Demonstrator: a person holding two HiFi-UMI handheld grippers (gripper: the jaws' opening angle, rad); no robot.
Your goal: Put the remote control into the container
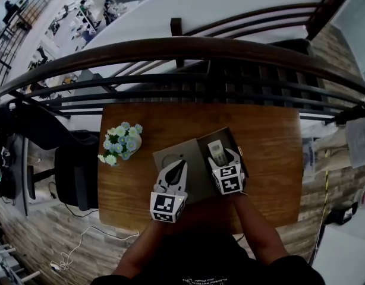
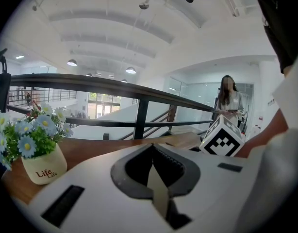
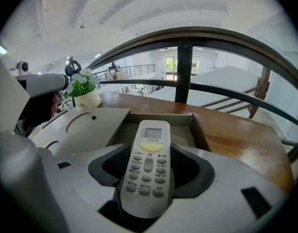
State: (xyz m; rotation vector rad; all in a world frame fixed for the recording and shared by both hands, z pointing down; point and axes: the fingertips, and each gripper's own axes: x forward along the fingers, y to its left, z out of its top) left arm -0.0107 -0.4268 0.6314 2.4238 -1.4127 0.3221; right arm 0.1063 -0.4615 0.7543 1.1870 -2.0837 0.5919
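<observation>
A white remote control (image 3: pixel 148 166) with a small screen and grey buttons sits between the jaws of my right gripper (image 3: pixel 149 152), which is shut on it. Its front end hangs over the open grey container (image 3: pixel 200 130) on the wooden table (image 1: pixel 271 159). From the head view, the remote control (image 1: pixel 217 152) is above the container (image 1: pixel 201 150), and the flat lid (image 1: pixel 164 159) lies open to the left. My left gripper (image 1: pixel 178 170) is over that lid, jaws closed on a thin beige edge (image 2: pixel 158 191) that looks like the lid.
A white pot of blue and white flowers (image 1: pixel 122 142) stands on the table's left part. A dark railing (image 1: pixel 182 49) runs behind the table, with a drop beyond it. A black chair (image 1: pixel 75 165) stands to the left. A person (image 2: pixel 229 98) stands far off.
</observation>
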